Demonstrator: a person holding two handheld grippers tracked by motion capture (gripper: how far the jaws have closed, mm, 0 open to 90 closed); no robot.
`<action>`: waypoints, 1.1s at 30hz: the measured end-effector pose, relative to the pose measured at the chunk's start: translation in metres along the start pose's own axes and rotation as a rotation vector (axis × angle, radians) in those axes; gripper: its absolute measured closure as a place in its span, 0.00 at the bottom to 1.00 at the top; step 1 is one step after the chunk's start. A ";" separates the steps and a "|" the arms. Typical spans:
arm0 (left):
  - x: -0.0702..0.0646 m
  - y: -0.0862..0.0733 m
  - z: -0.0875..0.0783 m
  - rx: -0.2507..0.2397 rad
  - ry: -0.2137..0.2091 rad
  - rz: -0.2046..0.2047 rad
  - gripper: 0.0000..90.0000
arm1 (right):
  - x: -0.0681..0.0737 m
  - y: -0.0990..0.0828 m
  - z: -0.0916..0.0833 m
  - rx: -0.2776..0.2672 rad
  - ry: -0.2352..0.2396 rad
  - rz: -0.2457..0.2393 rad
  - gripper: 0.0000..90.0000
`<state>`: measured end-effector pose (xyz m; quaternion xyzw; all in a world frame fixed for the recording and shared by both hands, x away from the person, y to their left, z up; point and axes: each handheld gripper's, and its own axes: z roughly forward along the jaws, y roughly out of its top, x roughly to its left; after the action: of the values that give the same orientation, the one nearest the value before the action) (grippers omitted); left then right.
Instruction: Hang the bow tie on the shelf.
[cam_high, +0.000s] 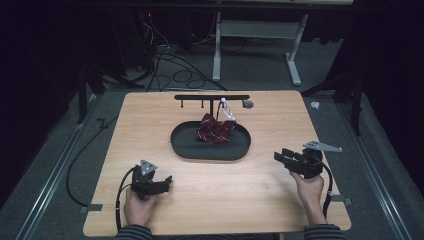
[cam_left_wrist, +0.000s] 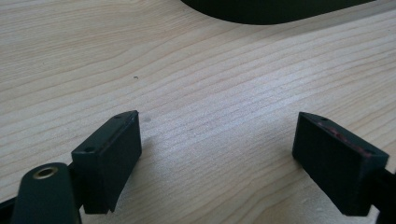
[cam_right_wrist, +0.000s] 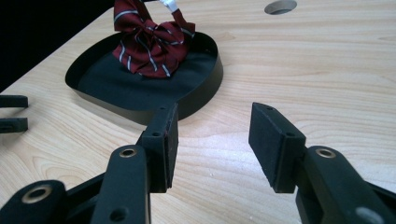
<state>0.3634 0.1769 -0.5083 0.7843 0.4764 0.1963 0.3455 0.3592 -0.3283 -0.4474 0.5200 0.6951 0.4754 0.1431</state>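
Note:
A dark red bow tie with pale stripes lies bunched in a black oval tray at the middle of the wooden table, a white strap rising from it. My left gripper rests low near the front left, open, with bare wood between its jaws. My right gripper sits at the front right, pointing toward the tray, open and holding nothing. The tray's edge lies just ahead of the left gripper.
A black bar rack with small pegs stands behind the tray. A round hole sits in the table beside it. Bare wood surrounds the tray. Cables and a table frame lie on the floor beyond.

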 end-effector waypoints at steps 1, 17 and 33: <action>0.000 0.000 0.000 0.000 0.000 0.000 0.18 | 0.000 -0.001 0.001 0.001 0.000 0.002 0.60; 0.000 0.000 0.000 0.000 0.000 0.000 0.18 | 0.005 -0.016 0.012 0.029 0.003 -0.004 0.60; 0.000 0.000 0.000 0.000 0.000 0.000 0.18 | 0.011 -0.031 0.026 0.076 -0.027 -0.036 0.60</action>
<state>0.3634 0.1769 -0.5083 0.7844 0.4764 0.1963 0.3454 0.3543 -0.3054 -0.4825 0.5191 0.7197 0.4389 0.1414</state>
